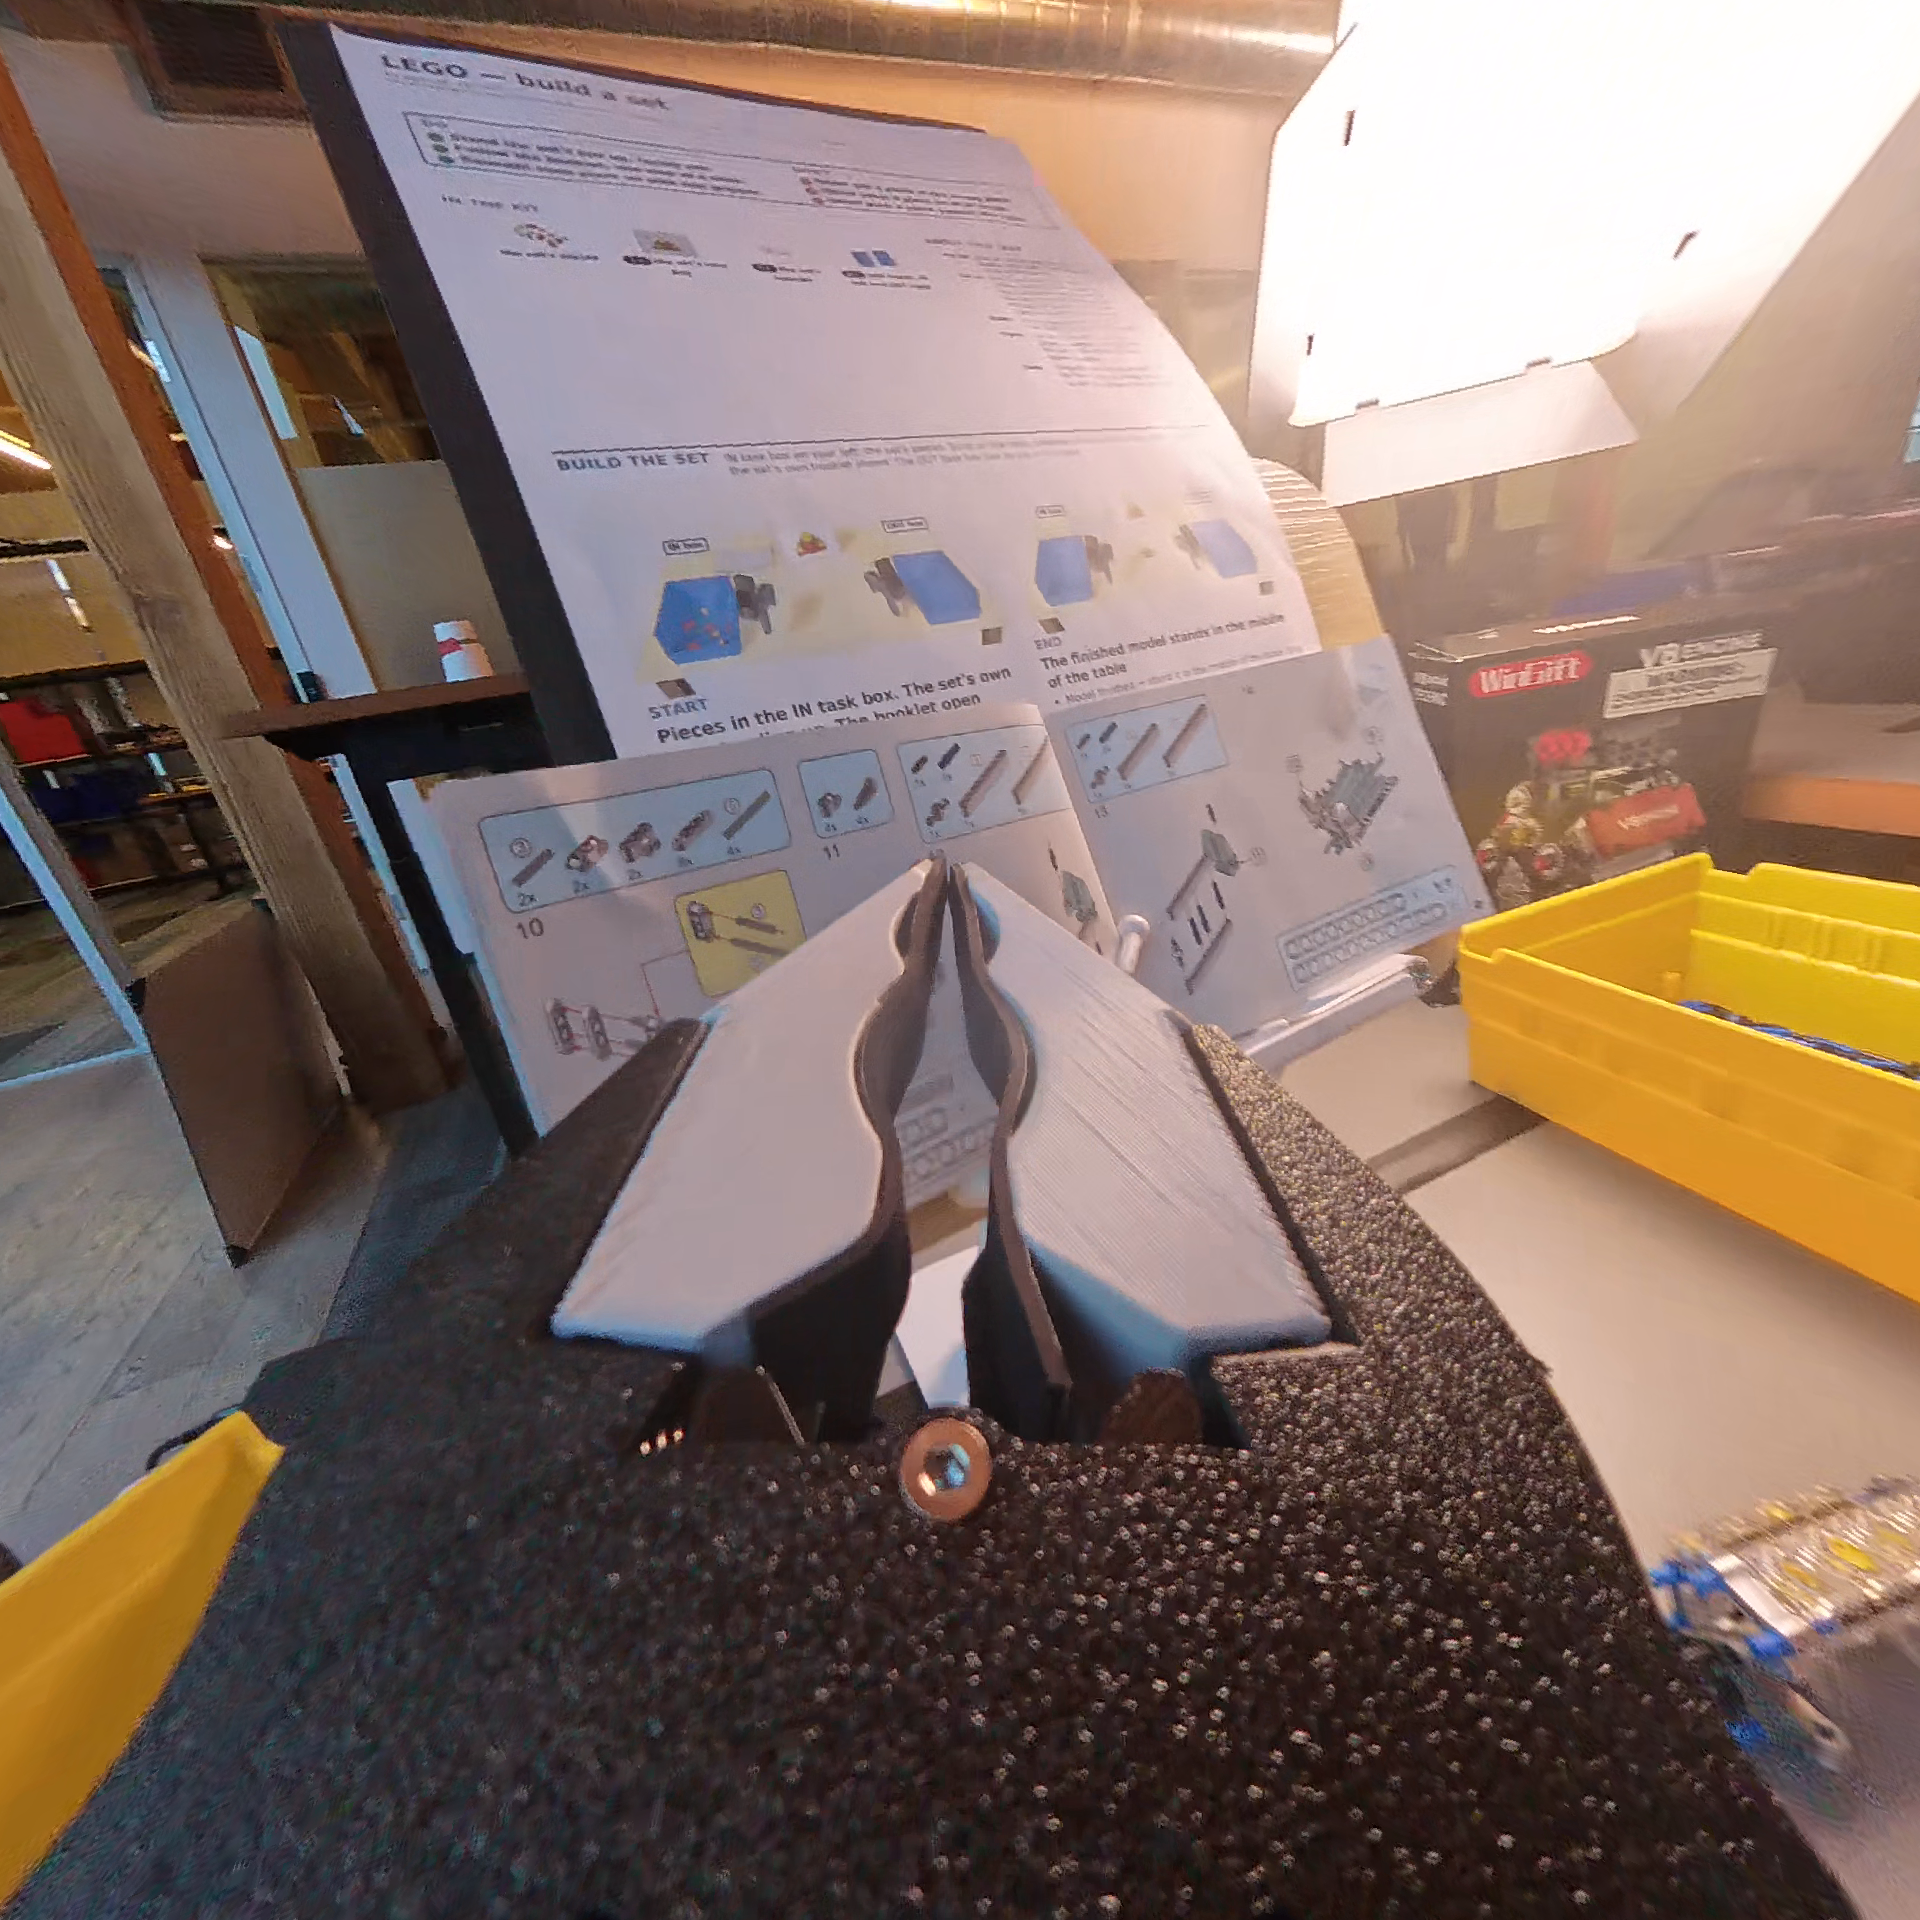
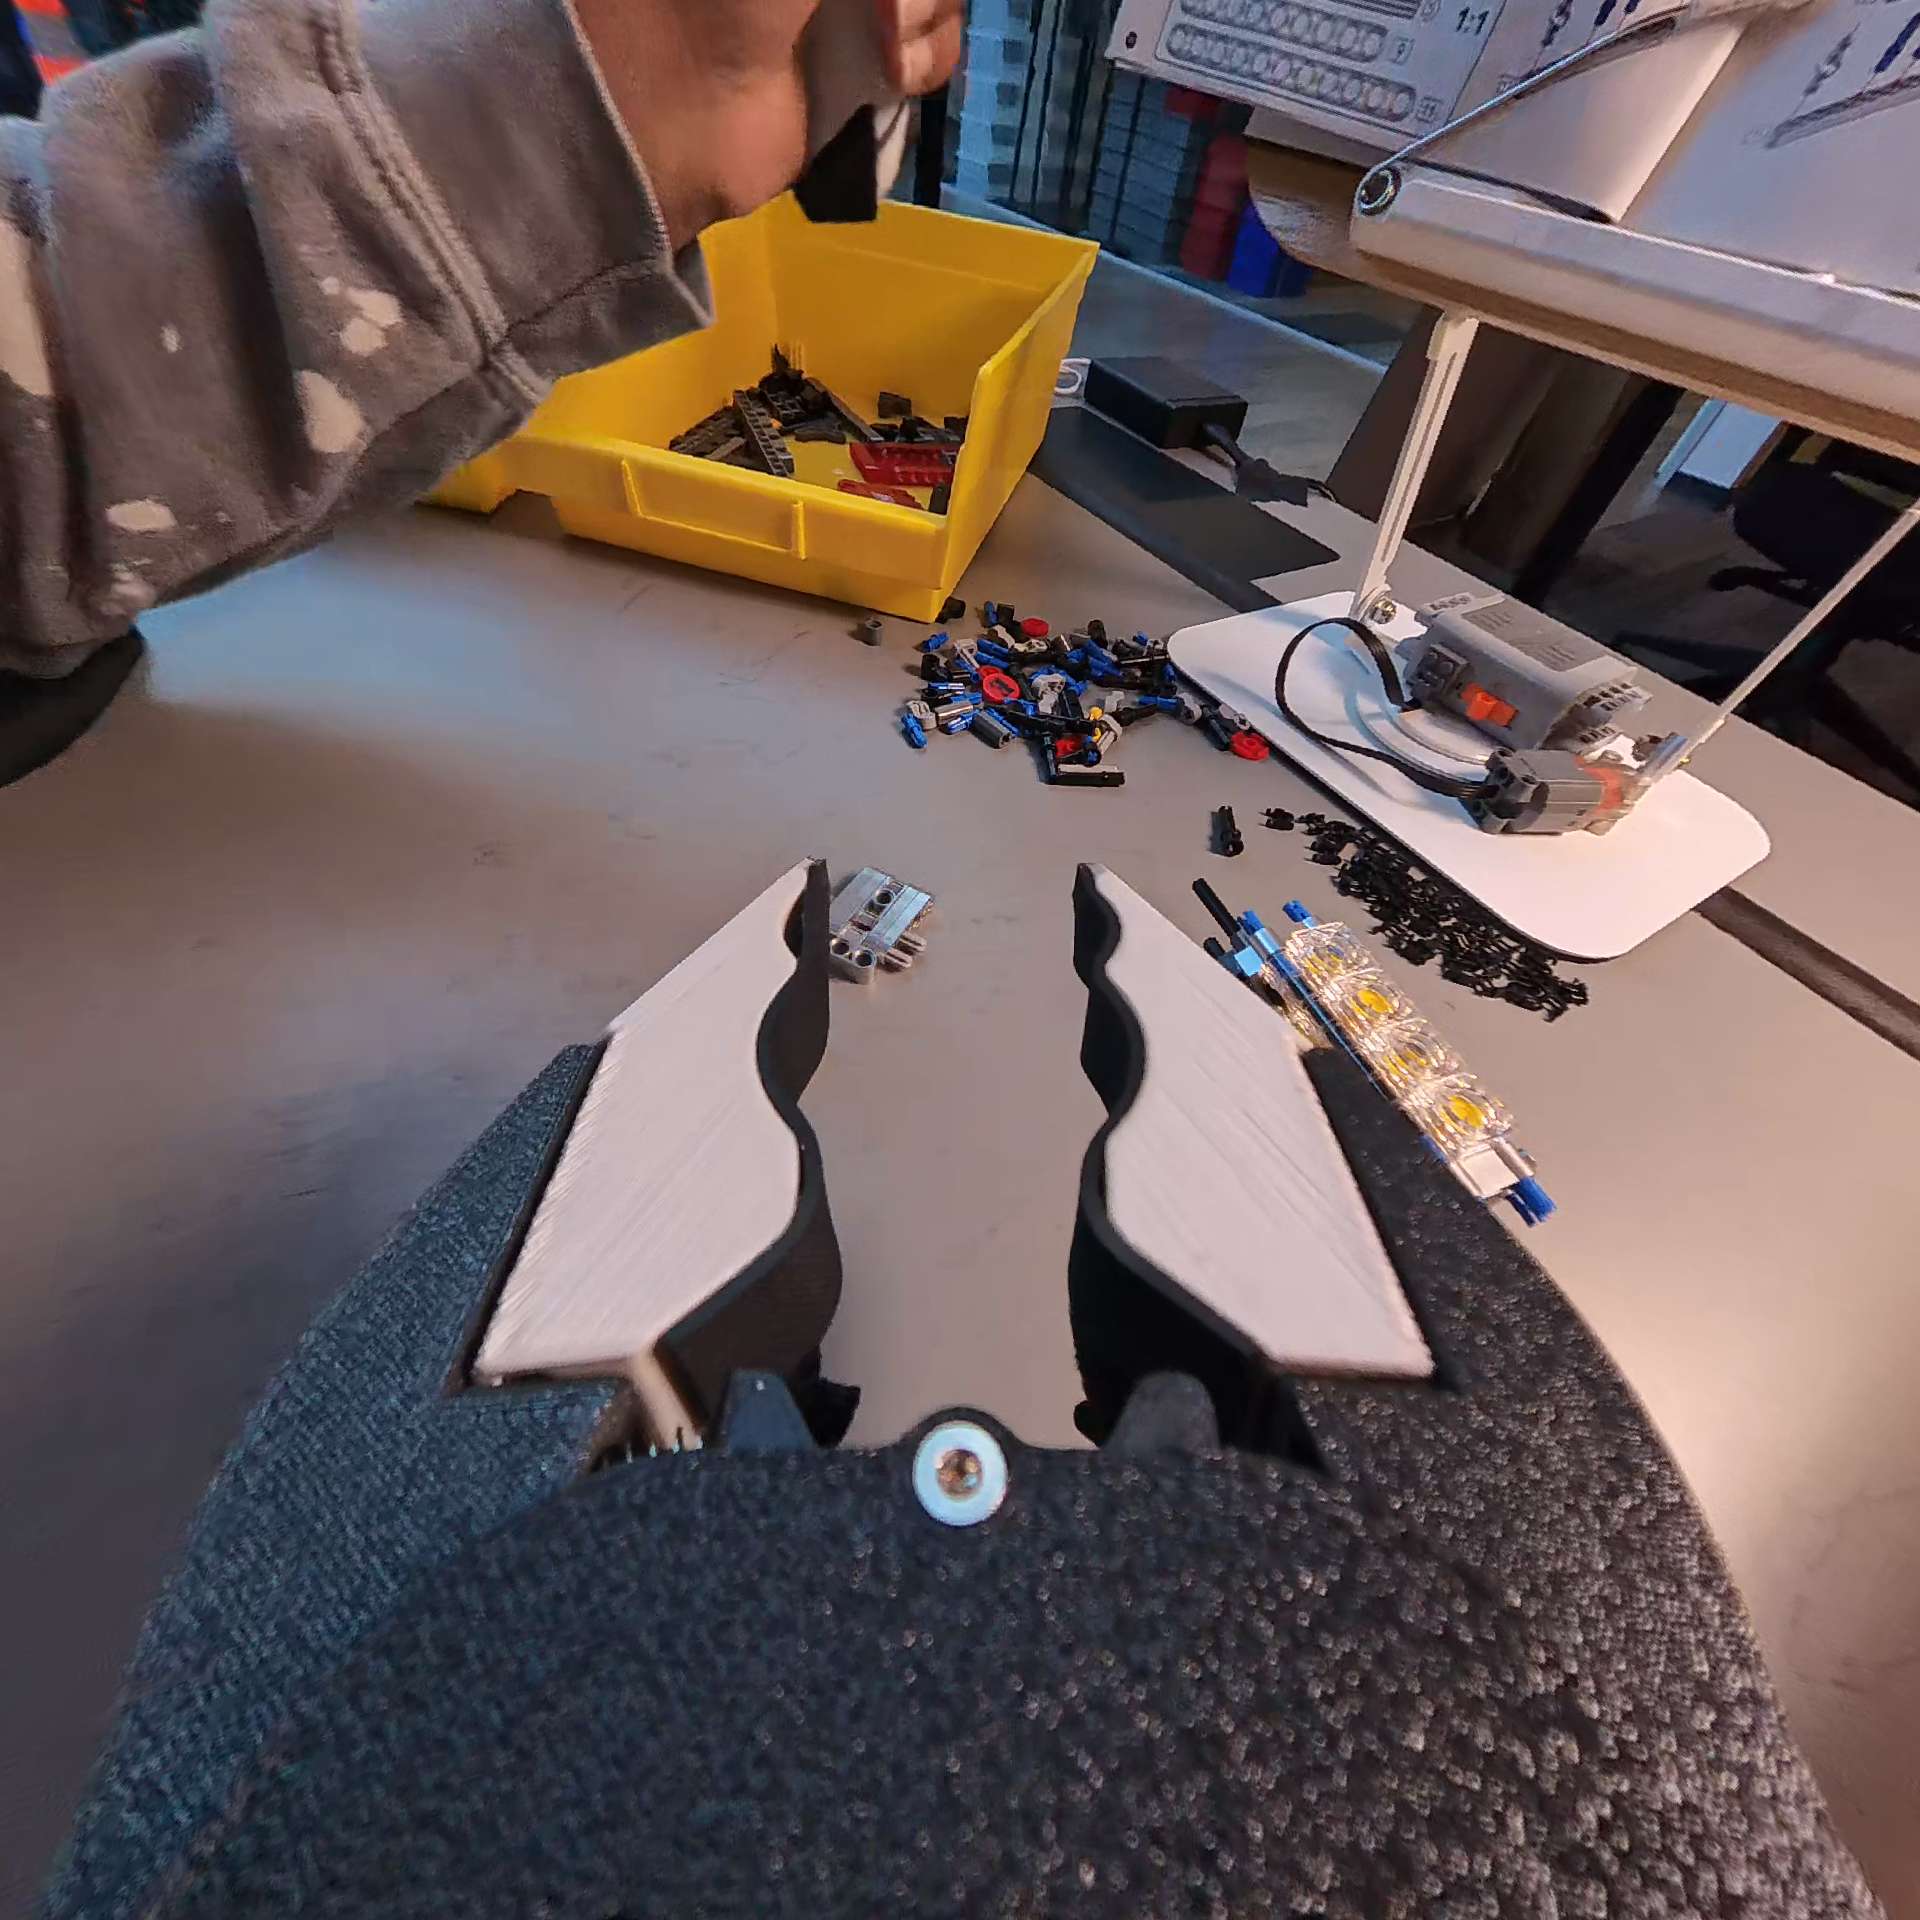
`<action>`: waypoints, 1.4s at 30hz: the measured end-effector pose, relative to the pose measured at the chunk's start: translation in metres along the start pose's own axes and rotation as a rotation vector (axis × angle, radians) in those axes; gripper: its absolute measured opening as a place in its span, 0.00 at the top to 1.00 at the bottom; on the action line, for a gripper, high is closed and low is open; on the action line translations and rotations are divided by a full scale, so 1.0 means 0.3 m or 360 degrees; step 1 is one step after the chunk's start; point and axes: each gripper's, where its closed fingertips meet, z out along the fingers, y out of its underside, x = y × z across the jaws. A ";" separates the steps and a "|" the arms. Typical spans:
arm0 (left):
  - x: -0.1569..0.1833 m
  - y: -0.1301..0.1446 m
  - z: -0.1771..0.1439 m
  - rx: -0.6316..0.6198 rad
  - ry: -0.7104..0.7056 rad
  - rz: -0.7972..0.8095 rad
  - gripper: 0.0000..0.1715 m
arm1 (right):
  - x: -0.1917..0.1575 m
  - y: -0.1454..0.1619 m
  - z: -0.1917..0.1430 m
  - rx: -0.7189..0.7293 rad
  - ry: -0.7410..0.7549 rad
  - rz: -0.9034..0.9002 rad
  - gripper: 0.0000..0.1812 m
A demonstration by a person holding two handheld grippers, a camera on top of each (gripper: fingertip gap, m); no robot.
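My left gripper [image 1: 943, 871] is shut and raised in the air in front of an open instruction booklet [image 1: 1299, 831]; I see nothing between its pads. My right gripper [image 2: 951, 873] is open and empty, low over the grey table [image 2: 416, 831]. A small grey brick assembly [image 2: 878, 920] lies on the table just inside its left fingertip [image 2: 810, 883], not gripped. A long clear assembly with yellow inserts and blue pins [image 2: 1392, 1049] lies just outside its right finger; it also shows blurred in the left wrist view [image 1: 1808, 1569].
A yellow bin [image 2: 727, 520] with black and red pieces stands at the back left, under a person's sleeve [image 2: 260, 312]. A pile of small parts [image 2: 1049, 696] and black pins [image 2: 1455, 925] lie ahead. A grey battery box [image 2: 1507, 665] sits on the stand's white base [image 2: 1621, 883]. Another yellow bin [image 1: 1662, 1091]. Spacing between my two grippers at the tips: around 30 cm. The stand's white base [image 2: 1621, 883] lies some 25 cm from my right tips, 35 cm from my left tips.
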 end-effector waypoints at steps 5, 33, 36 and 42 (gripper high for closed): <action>-0.062 0.000 0.098 0.0048 -0.0125 0.0055 1.00 | -0.009 0.006 0.006 -0.0022 -0.0011 -0.0022 0.75; -0.098 0.071 0.183 -0.0065 -0.0158 0.0074 1.00 | -0.035 0.020 0.017 -0.0069 -0.0050 -0.0074 0.75; -0.099 0.072 0.182 -0.0074 -0.0156 0.0059 1.00 | -0.037 0.021 0.018 -0.0072 -0.0054 -0.0078 0.75; -0.093 0.073 0.181 -0.0095 -0.0137 0.0032 1.00 | -0.042 0.024 0.020 -0.0080 -0.0059 -0.0091 0.75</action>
